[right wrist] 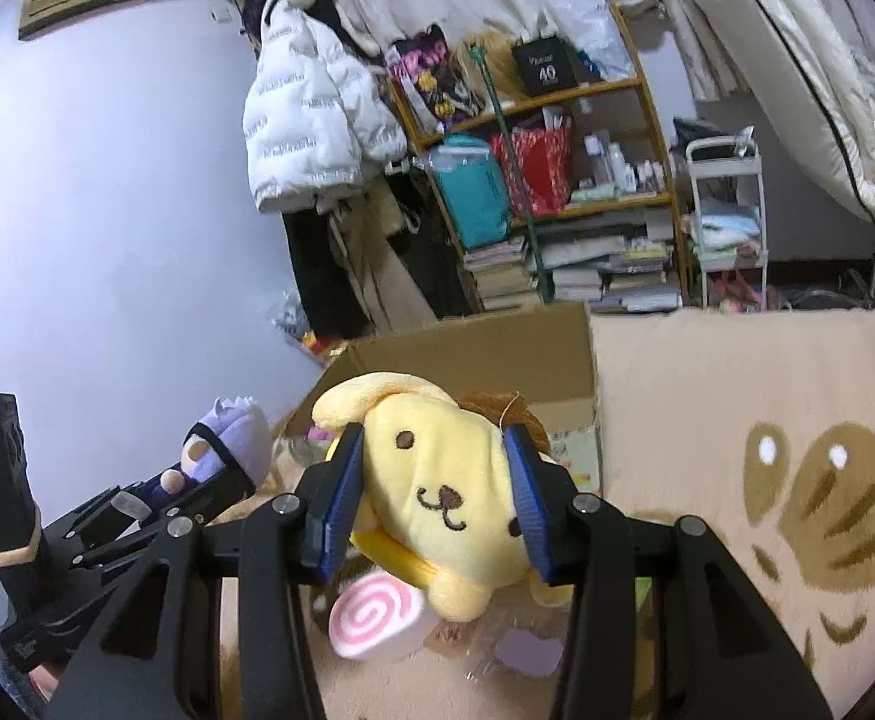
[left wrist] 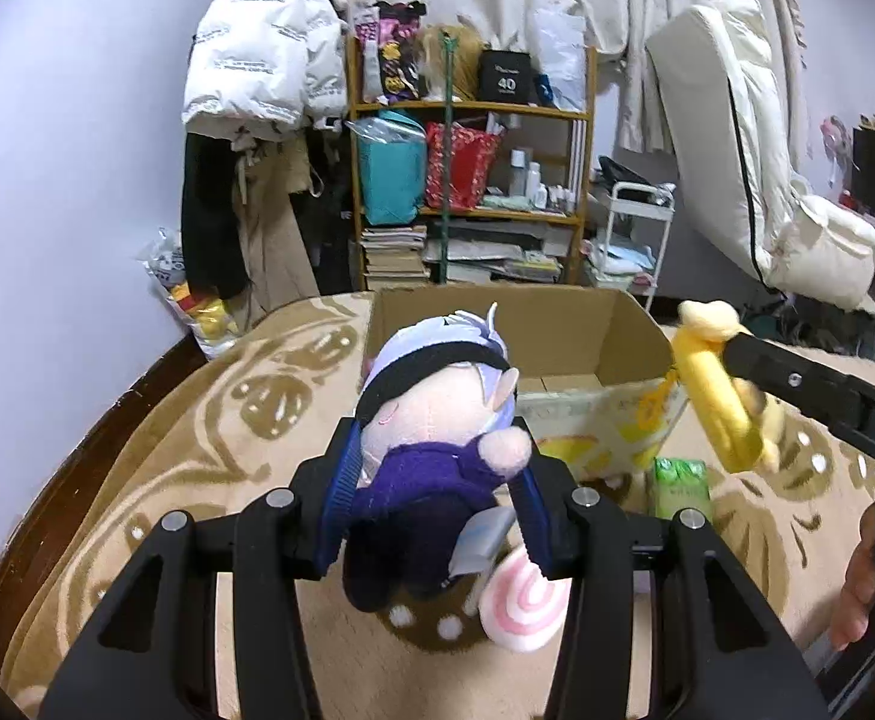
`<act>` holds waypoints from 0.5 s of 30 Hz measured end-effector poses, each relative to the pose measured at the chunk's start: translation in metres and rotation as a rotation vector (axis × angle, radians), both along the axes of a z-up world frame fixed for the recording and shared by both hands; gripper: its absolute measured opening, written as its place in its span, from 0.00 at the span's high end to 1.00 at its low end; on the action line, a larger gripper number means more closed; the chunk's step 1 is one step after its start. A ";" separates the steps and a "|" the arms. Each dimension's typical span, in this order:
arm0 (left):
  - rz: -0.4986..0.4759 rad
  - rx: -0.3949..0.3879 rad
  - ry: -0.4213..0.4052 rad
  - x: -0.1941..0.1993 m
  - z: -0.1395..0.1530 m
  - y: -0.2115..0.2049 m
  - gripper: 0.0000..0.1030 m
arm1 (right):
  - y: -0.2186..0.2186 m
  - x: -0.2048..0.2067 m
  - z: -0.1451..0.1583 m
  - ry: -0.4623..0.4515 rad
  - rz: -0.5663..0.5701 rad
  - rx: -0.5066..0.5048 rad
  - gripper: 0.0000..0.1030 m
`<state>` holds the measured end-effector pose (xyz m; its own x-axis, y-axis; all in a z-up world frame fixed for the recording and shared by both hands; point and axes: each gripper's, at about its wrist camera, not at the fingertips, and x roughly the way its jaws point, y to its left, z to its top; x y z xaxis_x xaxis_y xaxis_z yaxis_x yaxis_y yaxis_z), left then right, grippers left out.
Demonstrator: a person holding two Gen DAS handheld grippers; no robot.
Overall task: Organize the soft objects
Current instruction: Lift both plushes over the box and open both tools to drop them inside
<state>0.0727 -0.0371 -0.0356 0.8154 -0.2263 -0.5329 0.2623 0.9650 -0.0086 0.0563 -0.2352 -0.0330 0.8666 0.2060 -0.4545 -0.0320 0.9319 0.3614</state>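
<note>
My left gripper (left wrist: 437,468) is shut on a plush doll (left wrist: 431,438) with lavender hair, a black headband and a purple outfit, held above the rug. My right gripper (right wrist: 434,480) is shut on a yellow plush dog (right wrist: 437,492) with a brown beret. From the left wrist view the yellow dog (left wrist: 719,396) hangs at the right, beside the open cardboard box (left wrist: 617,336). In the right wrist view the doll (right wrist: 227,438) and left gripper show at lower left. A pink-and-white swirl plush (right wrist: 371,618) lies on the rug below both grippers.
The box (right wrist: 497,354) stands on a beige rug (right wrist: 737,390) with brown paw prints. A green packet (left wrist: 680,486) and a lilac heart piece (right wrist: 527,651) lie on the rug. Behind are a cluttered wooden shelf (left wrist: 467,168), hanging white jacket (left wrist: 263,60), white cart (left wrist: 635,240) and a bag of toys (left wrist: 197,300).
</note>
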 end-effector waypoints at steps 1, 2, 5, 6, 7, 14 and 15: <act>0.002 -0.001 -0.006 0.001 0.001 0.001 0.55 | 0.001 0.001 0.002 -0.012 -0.003 -0.007 0.52; 0.005 0.002 -0.016 0.002 0.002 0.002 0.55 | 0.001 0.001 0.004 -0.025 -0.009 -0.014 0.52; 0.004 0.025 -0.041 0.008 0.004 0.000 0.55 | 0.001 0.006 0.011 -0.060 -0.017 -0.037 0.52; 0.001 0.028 -0.044 0.010 0.004 -0.001 0.55 | 0.000 0.008 0.014 -0.069 -0.021 -0.041 0.52; -0.003 0.029 -0.046 0.011 0.003 -0.003 0.55 | -0.001 0.010 0.015 -0.078 -0.020 -0.042 0.52; 0.000 0.058 -0.083 0.028 0.007 -0.011 0.55 | -0.001 0.031 0.023 -0.111 -0.028 -0.091 0.52; 0.000 0.056 -0.083 0.031 0.008 -0.012 0.55 | -0.002 0.033 0.023 -0.114 -0.031 -0.094 0.52</act>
<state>0.1035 -0.0491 -0.0275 0.8573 -0.1985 -0.4750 0.2601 0.9633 0.0668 0.0888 -0.2375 -0.0104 0.9188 0.1396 -0.3692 -0.0386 0.9627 0.2680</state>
